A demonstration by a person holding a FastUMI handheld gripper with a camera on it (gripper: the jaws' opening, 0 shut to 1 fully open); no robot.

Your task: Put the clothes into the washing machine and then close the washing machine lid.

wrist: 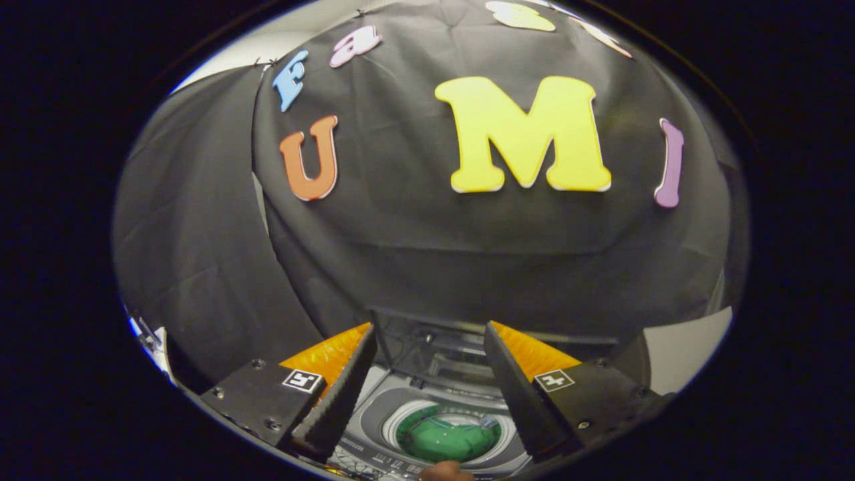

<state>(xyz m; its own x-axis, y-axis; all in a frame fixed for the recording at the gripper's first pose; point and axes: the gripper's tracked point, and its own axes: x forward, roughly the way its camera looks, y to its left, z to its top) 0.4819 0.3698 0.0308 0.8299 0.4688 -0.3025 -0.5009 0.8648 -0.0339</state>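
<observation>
A small top-loading washing machine (394, 414) stands below and between my fingers, its dark see-through lid (441, 351) raised upright at the back. Green clothes (449, 437) lie inside the round drum, framed by the white drum rim. My gripper (431, 341) hangs above the machine, open, with nothing between its fingers; the lid's top edge sits just beyond the fingertips. A bit of a hand (444, 473) shows at the machine's near edge.
The black booth cloth hangs close behind the machine and fills the space ahead. A pale wall patch (688, 347) shows to the right of the lid. The machine's control panel (374, 461) runs along its near side.
</observation>
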